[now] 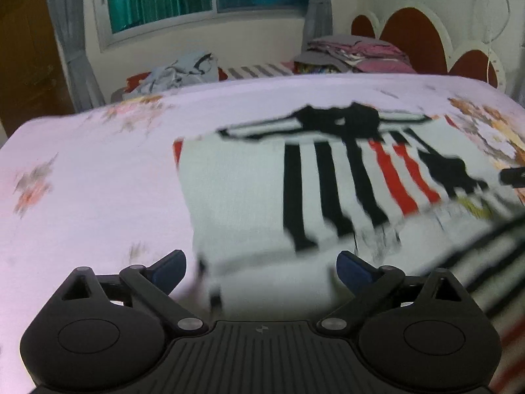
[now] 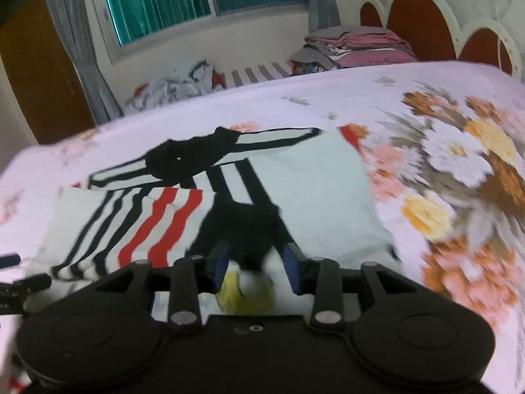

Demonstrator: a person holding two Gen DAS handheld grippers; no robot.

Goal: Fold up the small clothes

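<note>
A small white shirt (image 1: 249, 180) with black and red stripes and a black collar lies partly folded on the bed. It also shows in the right wrist view (image 2: 315, 190). My left gripper (image 1: 261, 267) is open, its jaws wide apart over the shirt's near left edge, holding nothing. My right gripper (image 2: 256, 266) is open with its blue pads (image 2: 220, 261) either side of the shirt's near edge, where a black part and a yellow print show. The right gripper's tip also shows at the right edge of the left wrist view (image 1: 512, 177). Both views are motion-blurred.
The bed has a pink floral sheet (image 1: 98, 170). A stack of folded clothes (image 1: 357, 54) sits at the far edge by the red and white headboard (image 1: 413, 36). A loose heap of clothes (image 1: 177, 72) lies beyond the bed under the window.
</note>
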